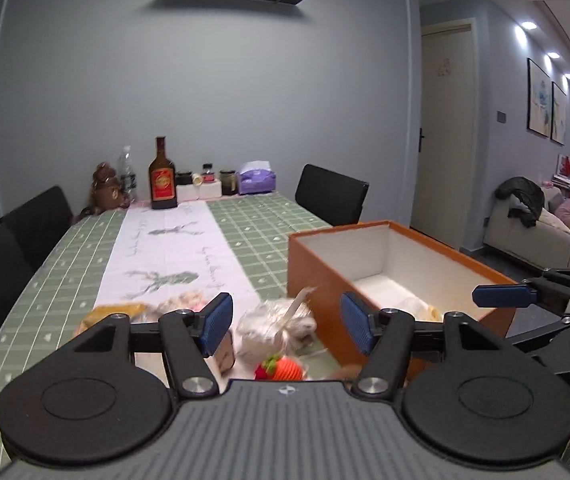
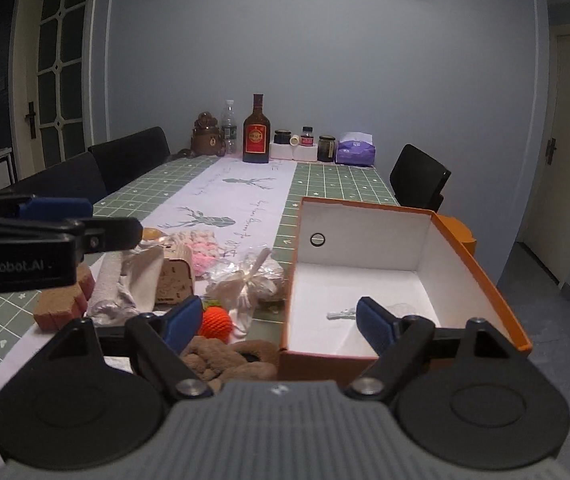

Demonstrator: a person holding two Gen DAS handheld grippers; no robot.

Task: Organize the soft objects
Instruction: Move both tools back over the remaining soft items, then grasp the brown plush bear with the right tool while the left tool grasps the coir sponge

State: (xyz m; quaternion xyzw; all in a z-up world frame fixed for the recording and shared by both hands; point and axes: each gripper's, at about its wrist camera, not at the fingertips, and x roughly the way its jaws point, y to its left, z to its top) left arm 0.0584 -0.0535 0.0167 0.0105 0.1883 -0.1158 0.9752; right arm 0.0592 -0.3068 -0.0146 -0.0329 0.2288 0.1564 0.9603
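My left gripper (image 1: 287, 326) stands open above the near end of the table, with nothing between its blue pads. Below it lie a clear wrapped bundle (image 1: 275, 326) and a red knitted strawberry (image 1: 279, 368). To the right stands an open orange box (image 1: 389, 264) with a white inside. My right gripper (image 2: 279, 322) is open too, over the box's near left corner (image 2: 285, 344) and gripping nothing. The strawberry (image 2: 215, 322), a brown plush (image 2: 225, 360), the ribboned bundle (image 2: 245, 276) and a pink knit piece (image 2: 203, 248) lie left of the box. A small white item (image 2: 343, 314) lies inside it.
A cork block (image 2: 61, 300), a crumpled cloth (image 2: 125, 280) and a wooden-looking box (image 2: 175, 276) crowd the near left. At the far end stand a brown bottle (image 2: 256, 130), a bear toy (image 2: 205, 136), jars and a tissue pack (image 2: 355, 150). Black chairs (image 2: 419, 178) flank the table.
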